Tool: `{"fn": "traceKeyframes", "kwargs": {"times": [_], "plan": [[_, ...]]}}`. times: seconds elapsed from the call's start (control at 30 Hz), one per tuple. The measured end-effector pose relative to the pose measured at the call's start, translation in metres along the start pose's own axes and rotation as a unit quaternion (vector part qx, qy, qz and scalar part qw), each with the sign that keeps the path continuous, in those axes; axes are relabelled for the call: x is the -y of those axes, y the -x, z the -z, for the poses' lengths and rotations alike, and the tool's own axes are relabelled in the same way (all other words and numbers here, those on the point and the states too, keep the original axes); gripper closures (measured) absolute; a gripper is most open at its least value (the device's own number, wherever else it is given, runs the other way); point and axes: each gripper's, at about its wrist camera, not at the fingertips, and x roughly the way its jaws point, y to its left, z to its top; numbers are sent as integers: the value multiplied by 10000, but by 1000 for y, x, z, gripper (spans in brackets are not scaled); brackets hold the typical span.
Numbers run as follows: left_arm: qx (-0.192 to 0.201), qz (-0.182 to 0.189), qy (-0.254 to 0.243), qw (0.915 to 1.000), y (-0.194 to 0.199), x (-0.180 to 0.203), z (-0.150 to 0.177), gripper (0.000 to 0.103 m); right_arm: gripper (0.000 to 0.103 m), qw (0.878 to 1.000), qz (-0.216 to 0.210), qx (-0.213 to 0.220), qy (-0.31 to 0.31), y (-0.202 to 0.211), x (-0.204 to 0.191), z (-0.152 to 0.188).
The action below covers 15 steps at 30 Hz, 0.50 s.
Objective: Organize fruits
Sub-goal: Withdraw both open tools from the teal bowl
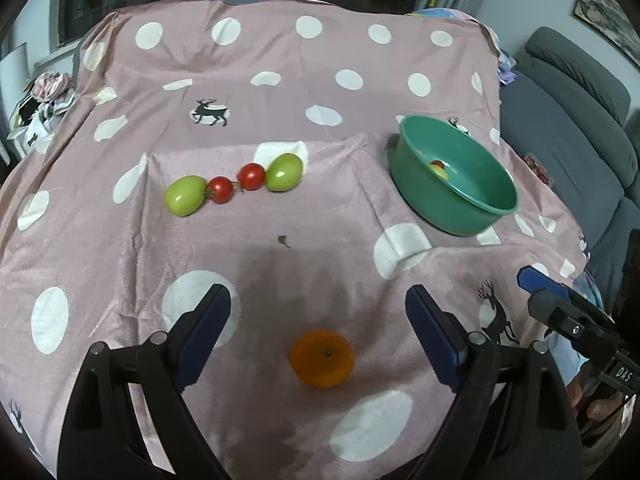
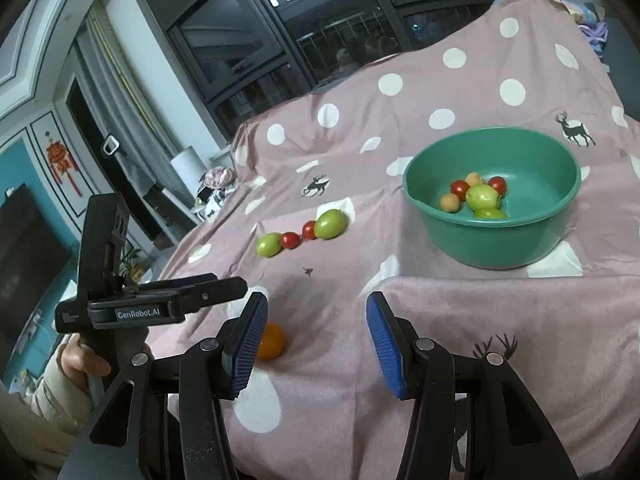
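Note:
An orange (image 1: 322, 358) lies on the pink spotted cloth, between the fingers of my left gripper (image 1: 318, 296). The jaws stand wide and touch nothing. Further back, two green fruits (image 1: 186, 195) (image 1: 284, 172) and two red tomatoes (image 1: 220, 189) (image 1: 251, 176) lie in a row. A green bowl (image 1: 480, 208) stands at the right. In the right wrist view the bowl (image 2: 492, 222) holds several fruits, red, green and peach-coloured. My right gripper (image 2: 316, 304) is open over bare cloth, with nothing between its fingers. Its left finger half hides the orange (image 2: 274, 344).
The cloth (image 1: 320, 80) covers a raised surface and drops away at the edges. A grey sofa (image 1: 568, 112) stands to the right. A small dried stem (image 1: 283, 241) lies mid-cloth. A person's hand (image 2: 80, 360) holds the left gripper (image 2: 224, 286).

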Motion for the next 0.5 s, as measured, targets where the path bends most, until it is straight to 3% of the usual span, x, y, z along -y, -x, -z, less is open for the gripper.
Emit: {"fn": "traceKeyframes", "kwargs": {"times": [0.5], "plan": [[236,-245,550,9979,10,-57,5,14,51,9989,10,-466,36,-39,2,-2]]}}
